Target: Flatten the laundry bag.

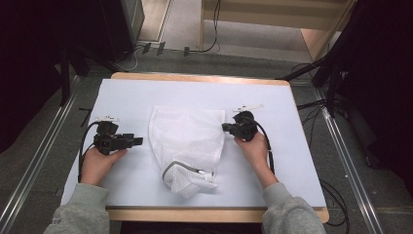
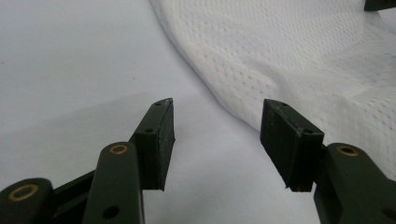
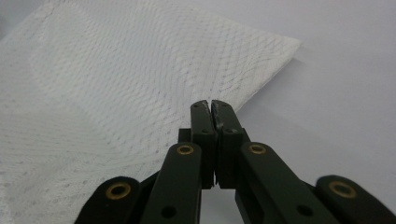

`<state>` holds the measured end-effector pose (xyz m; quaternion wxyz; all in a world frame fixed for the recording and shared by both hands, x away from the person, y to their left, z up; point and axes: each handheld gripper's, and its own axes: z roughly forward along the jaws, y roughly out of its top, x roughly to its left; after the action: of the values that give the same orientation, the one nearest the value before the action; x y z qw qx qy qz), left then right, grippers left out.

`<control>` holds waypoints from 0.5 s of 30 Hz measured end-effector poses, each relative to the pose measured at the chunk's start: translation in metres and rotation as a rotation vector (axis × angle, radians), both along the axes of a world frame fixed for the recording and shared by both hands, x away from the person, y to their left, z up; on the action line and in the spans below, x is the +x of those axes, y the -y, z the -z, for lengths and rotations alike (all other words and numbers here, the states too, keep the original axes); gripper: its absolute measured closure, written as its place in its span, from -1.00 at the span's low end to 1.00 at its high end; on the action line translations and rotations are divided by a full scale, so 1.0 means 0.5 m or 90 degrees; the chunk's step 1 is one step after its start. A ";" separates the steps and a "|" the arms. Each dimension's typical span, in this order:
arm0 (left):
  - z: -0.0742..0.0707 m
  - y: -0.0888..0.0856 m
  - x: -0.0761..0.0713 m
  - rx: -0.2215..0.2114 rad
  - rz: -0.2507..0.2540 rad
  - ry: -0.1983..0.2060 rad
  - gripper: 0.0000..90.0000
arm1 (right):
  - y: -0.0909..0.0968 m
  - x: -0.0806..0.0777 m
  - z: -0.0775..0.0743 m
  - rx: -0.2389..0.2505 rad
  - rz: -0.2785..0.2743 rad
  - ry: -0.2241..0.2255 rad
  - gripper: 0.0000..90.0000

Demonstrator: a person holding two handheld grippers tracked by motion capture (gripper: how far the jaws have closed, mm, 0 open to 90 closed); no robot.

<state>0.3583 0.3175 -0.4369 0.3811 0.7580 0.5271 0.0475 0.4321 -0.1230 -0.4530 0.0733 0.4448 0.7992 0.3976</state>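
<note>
Mesh bag (image 1: 187, 141): we see it flat mid-counter (image 1: 292, 161), zipper end nearest us.
Left gripper (image 2: 217, 135): jaws released, empty; bag's edge just beyond them, apart.
Right gripper (image 3: 211, 112): jaws clenched on nothing; tips over the bag's edge near its corner.

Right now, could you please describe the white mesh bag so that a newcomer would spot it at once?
On the white-covered table, look midway between the left gripper and the right gripper. The mesh bag lies flat there, its near end folded over. Its netted weave and grey-edged zip opening set it apart from the smooth cover.
</note>
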 end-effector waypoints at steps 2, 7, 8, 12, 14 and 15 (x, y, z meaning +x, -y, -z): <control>0.001 0.001 0.000 -0.001 0.001 -0.001 0.03 | 0.015 0.008 0.001 0.005 0.011 0.002 1.00; 0.001 0.006 0.001 0.002 0.007 -0.002 0.03 | 0.050 0.030 0.005 0.003 0.041 -0.009 1.00; 0.002 0.008 0.001 0.002 0.007 -0.002 0.03 | 0.056 0.034 0.006 0.004 0.044 -0.009 1.00; 0.002 0.018 0.000 0.001 0.017 -0.003 0.03 | 0.074 0.051 0.010 -0.006 0.061 -0.007 1.00; 0.001 0.024 0.000 0.003 0.024 -0.002 0.03 | 0.083 0.060 0.015 -0.012 0.071 -0.011 1.00; 0.001 0.028 0.000 0.003 0.027 -0.003 0.03 | 0.087 0.063 0.018 -0.013 0.076 -0.014 1.00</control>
<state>0.3580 0.3034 -0.4375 0.3793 0.7701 0.5115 0.0386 0.4637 -0.1664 -0.4620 0.0927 0.4948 0.7761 0.3797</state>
